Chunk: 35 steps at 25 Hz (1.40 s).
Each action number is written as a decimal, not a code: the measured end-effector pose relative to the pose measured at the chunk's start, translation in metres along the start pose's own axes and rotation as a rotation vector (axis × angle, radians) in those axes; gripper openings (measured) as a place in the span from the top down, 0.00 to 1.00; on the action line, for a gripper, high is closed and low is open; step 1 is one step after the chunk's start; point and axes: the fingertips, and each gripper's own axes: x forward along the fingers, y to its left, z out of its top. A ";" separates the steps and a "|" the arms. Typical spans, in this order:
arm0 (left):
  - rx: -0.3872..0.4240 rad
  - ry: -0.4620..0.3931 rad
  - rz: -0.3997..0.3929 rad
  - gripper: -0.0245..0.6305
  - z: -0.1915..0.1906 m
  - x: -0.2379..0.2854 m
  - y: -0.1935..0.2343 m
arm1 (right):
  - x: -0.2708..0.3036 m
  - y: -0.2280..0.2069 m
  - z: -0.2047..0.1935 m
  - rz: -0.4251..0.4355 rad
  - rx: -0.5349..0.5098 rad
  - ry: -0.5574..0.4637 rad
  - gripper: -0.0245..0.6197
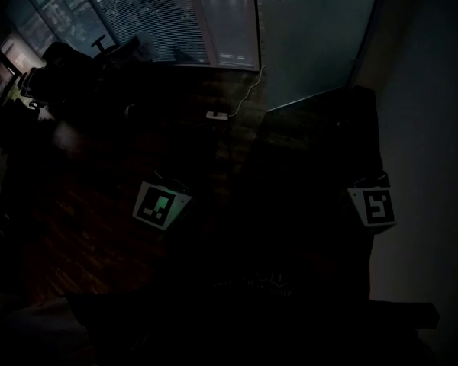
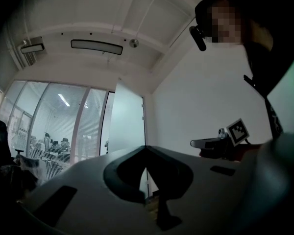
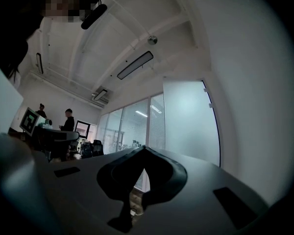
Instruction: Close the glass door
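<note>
Glass door (image 2: 128, 119), left gripper view: a frosted panel, upright, just left of the white wall (image 2: 186, 111). Two small fittings sit on its wall-side edge, taken to be hinges. Its top stands out from the line of the glazed partition (image 2: 63, 116), so it is judged swung open; how far, cannot tell. The left gripper (image 2: 146, 151) points upward, well apart from the door. Its jaw tips meet, with nothing between them.

Right gripper view: same door, a large frosted sheet beside the wall, fittings likewise on the wall-side edge. The right gripper (image 3: 144, 152) has its jaws together at the tips, empty. Two people (image 3: 67, 120) stand far off at left.

Head view: very dark. The door fills the upper right, its foot at the wood floor (image 1: 84, 227). A window with blinds (image 1: 153, 14) is to its left. A white cable (image 1: 248, 90) trails over the floor near the door's foot. Of the grippers only the left marker cube (image 1: 162, 204) and right marker cube (image 1: 374, 206) can be made out, low and well short of the door. No worktop shows in any view, so places are given against wall and floor.

Handling (judgement): a sheet of this kind should be heavy, rigid and smooth, liable to chip at the edges, slow to start and hard to stop. No handle made out. Best take is the free vertical edge opposite the fittings, or a flat push on the face near that edge with jaws closed. Pads may slide on glass, so push square and ease it home
</note>
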 end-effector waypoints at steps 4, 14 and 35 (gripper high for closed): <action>-0.006 0.016 -0.016 0.96 -0.007 0.011 0.020 | 0.021 -0.001 -0.006 -0.022 0.003 0.018 0.96; -0.014 0.021 -0.007 0.96 -0.019 0.019 0.053 | 0.052 -0.002 -0.015 -0.047 0.012 0.031 0.96; 0.005 0.053 0.054 0.96 -0.045 0.136 0.107 | 0.173 -0.084 -0.042 -0.006 0.009 0.032 0.96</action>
